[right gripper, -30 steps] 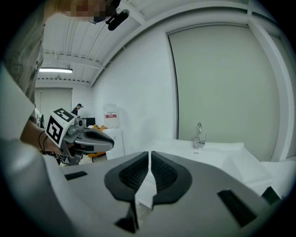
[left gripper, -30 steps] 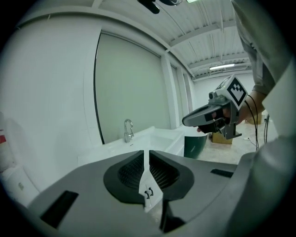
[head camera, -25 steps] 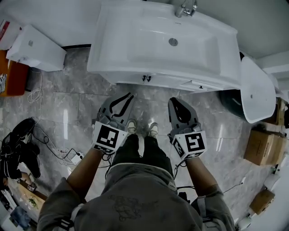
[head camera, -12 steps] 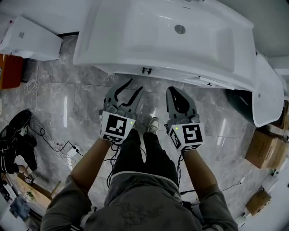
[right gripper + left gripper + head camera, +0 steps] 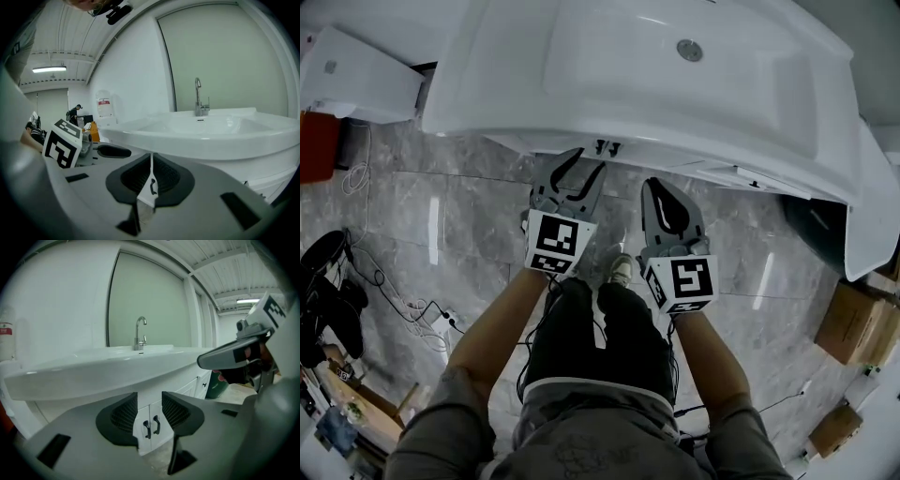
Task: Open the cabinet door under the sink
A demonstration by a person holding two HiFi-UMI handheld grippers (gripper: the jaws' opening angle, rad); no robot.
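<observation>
In front of a white sink (image 5: 516, 94) and low over a grey marbled floor (image 5: 459, 216), the left claw (image 5: 589, 161) stands with its jaws wide apart and nothing gripped. In the left gripper view, two dark handles (image 5: 151, 426) show through the gap, side by side where the white cabinet doors (image 5: 140, 420) meet under the basin. They lie farther off, clear of the pads. The right claw (image 5: 655, 185), just beside it and level with it, has its jaws drawn together to a thin slit. They hold nothing, and one of the handles shows through the slit in the right gripper view. Both claws point at the cabinet front beneath the overhanging rim. Each carries a cube with square markers (image 5: 560, 242) at its rear, and behind each cube is the bare forearm of the person (image 5: 591, 394) holding it. The person's shoes (image 5: 621, 269) rest on the tiles between the two claws. Above the doors, a chrome faucet (image 5: 139, 333) rises at the back of the basin. Tangled cables (image 5: 337, 291) lie on the floor at the far left, and cardboard boxes (image 5: 853, 323) sit at the right.
</observation>
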